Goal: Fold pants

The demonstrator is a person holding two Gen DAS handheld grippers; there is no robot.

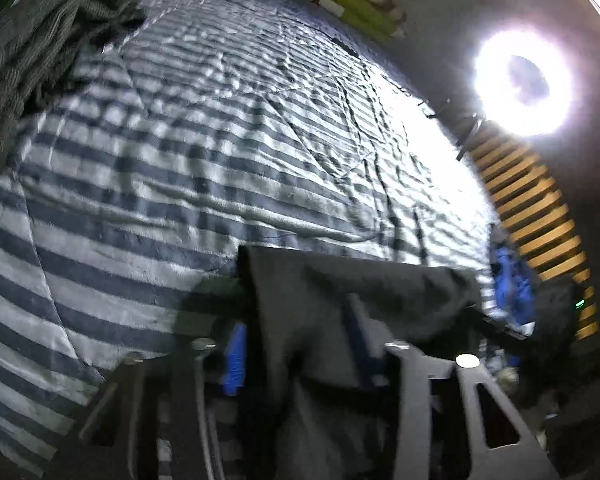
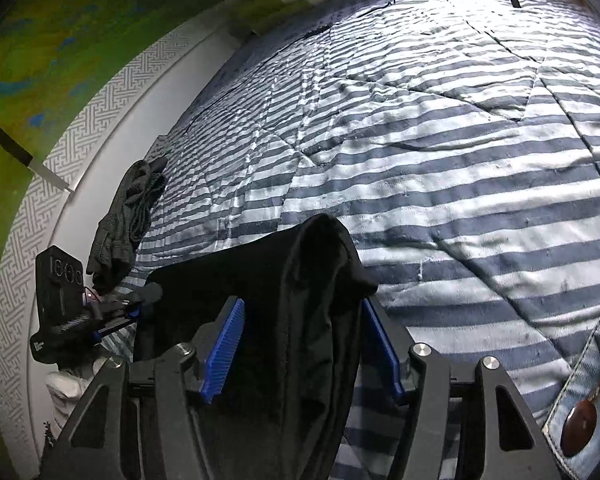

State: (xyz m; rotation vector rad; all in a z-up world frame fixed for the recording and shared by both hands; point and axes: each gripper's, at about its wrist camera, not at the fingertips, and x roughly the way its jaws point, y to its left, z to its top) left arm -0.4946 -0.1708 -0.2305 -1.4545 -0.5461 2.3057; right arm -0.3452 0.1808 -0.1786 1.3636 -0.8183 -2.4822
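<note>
The pants are dark, near-black fabric [image 1: 340, 292], bunched and lifted above the striped quilt [image 1: 180, 160]. In the left wrist view they drape between and over the fingers of my left gripper [image 1: 296, 340]. One blue pad [image 1: 234, 360] shows at the cloth's left edge, and the other is mostly covered. My left gripper is shut on the pants. In the right wrist view a thick fold of the pants [image 2: 312, 280] fills the gap of my right gripper [image 2: 304, 320] between its blue pads [image 2: 224, 352]. It is shut on that fold. The cloth stretches left toward the other gripper [image 2: 112, 316].
A grey knitted garment [image 1: 52, 40] [image 2: 136, 216] lies crumpled at the quilt's edge by the white wall. A bright ring light [image 1: 522, 84] on a tripod stands beyond the bed near wooden slats [image 1: 540, 216]. Denim with a brown button [image 2: 584, 420] hangs at the lower right.
</note>
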